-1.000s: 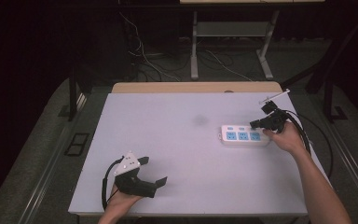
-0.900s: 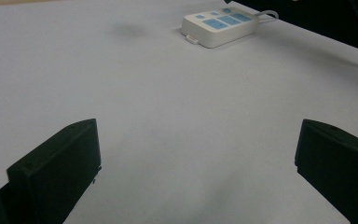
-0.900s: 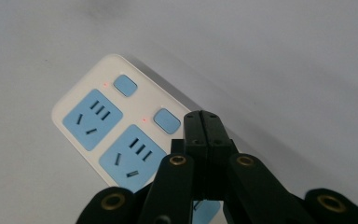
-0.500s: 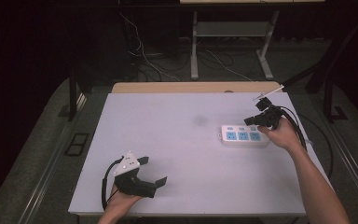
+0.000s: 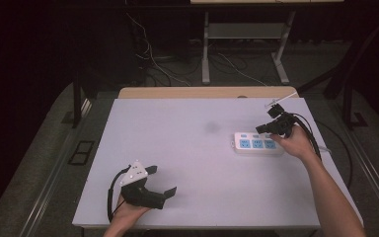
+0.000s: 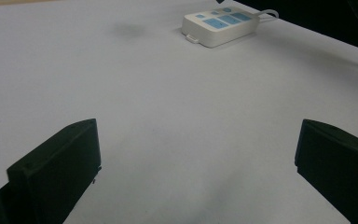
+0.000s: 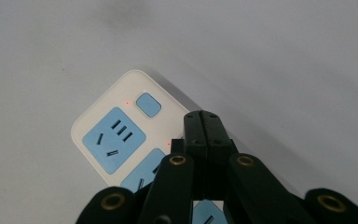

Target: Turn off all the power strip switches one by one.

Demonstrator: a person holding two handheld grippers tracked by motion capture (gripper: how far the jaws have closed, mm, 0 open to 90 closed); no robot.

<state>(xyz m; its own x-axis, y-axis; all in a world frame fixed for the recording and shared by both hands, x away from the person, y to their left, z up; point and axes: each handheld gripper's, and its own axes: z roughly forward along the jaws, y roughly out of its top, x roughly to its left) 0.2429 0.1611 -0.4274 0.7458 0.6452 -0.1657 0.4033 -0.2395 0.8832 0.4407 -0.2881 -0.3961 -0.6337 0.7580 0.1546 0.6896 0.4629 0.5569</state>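
- Seen from above: white power strip [image 5: 257, 143] with blue sockets lying flat near the right edge of the bench [image 5: 197, 148], about midway between front and back edges.
- Right hand-held gripper [image 5: 271, 126] poised over the right end of the strip, jaws pressed fully together with nothing between them.
- From the right gripper view: closed tips [image 7: 205, 122] hanging above the strip [image 7: 116, 140], just beside its small blue switch [image 7: 148, 104]; whether touching or just clear of the casing, impossible to tell.
- White cord [image 5: 325, 148] trailing off the strip's right end towards the right edge of the bench.
- Left hand-held gripper [image 5: 163, 181] resting at the front-left corner of the bench, well apart from the strip, jaws spread wide and gripping nothing.
- From the left gripper view: bare bench surface [image 6: 177, 116] between the two black jaws, the strip [image 6: 220, 27] far off towards the back.
- Faint grey smudge [image 5: 211, 127] on the bench top, left of the strip.
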